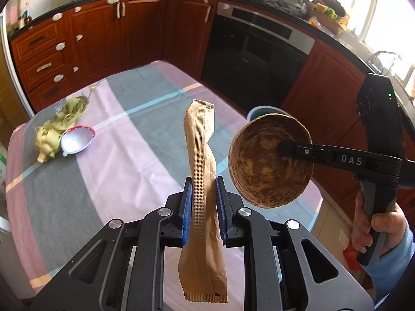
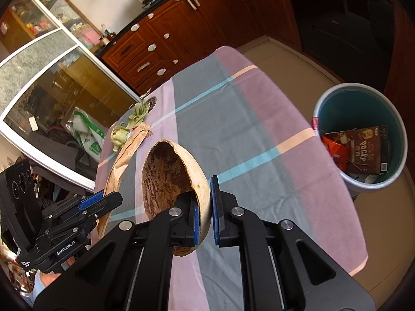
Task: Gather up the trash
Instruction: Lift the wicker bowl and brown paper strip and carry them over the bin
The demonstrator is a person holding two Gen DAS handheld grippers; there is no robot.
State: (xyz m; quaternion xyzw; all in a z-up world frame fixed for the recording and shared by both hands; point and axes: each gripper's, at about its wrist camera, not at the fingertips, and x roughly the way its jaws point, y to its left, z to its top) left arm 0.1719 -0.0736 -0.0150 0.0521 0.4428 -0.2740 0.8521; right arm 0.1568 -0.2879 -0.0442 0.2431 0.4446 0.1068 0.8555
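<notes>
My left gripper (image 1: 203,202) is shut on a long brown paper wrapper (image 1: 201,160) and holds it above the table. The wrapper also shows in the right wrist view (image 2: 122,155). My right gripper (image 2: 205,210) is shut on the rim of a brown coconut shell half (image 2: 171,178) and holds it in the air over the table. The shell also shows in the left wrist view (image 1: 267,163). A teal trash bin (image 2: 363,181) stands on the floor right of the table, with a Pocky box (image 2: 363,150) and wrappers inside.
Pale green husk strips (image 1: 52,134) and a white lid with a red rim (image 1: 77,140) lie at the table's far left on the striped cloth (image 1: 124,155). Wooden cabinets (image 1: 103,39) and an oven (image 1: 254,51) stand beyond. A glass door (image 2: 52,90) is left of the table.
</notes>
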